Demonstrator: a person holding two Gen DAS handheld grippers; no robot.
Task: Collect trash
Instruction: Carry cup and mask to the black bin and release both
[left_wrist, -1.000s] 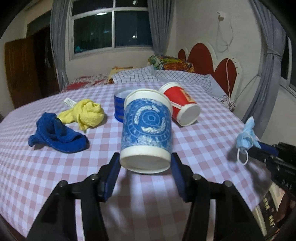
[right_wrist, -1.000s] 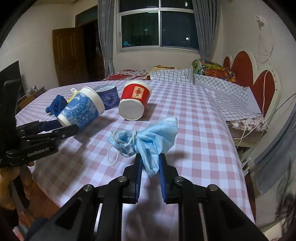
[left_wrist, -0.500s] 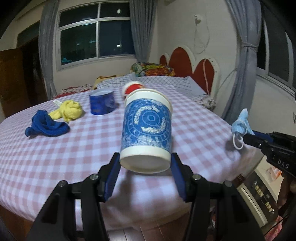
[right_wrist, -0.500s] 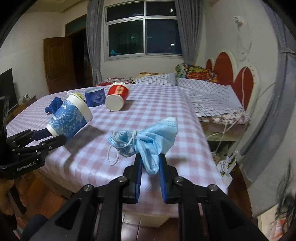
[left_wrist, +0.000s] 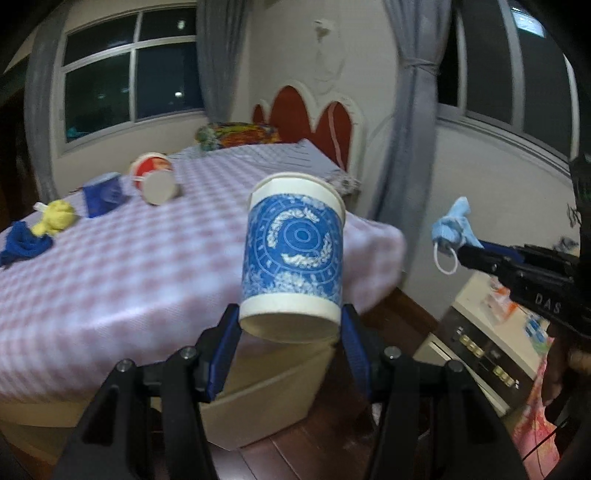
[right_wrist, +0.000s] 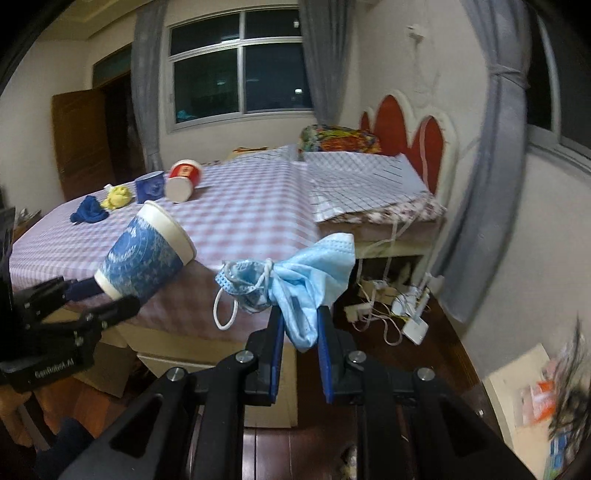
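Your left black two-finger gripper (left_wrist: 290, 332): matte black linkage arms, blue pads lining the inner faces of both fingers (left_wrist: 223, 350), silver round-head screws at the joints behind them. White lettering "GenRobot.AI" on its body side. Your right black two-finger gripper (right_wrist: 300, 332): same build, blue-edged pads, silver screws; white letters "DAS" on its side. Bare skin of your right hand (left_wrist: 565, 373) shows behind its body.

Matt paper cup (left_wrist: 293, 254) with blue print; crumpled, soft pleated cloth mask (right_wrist: 295, 280); checked cloth over the worktop (left_wrist: 129, 266); glossy dark wood floor (right_wrist: 424, 354); matt black plastic claws
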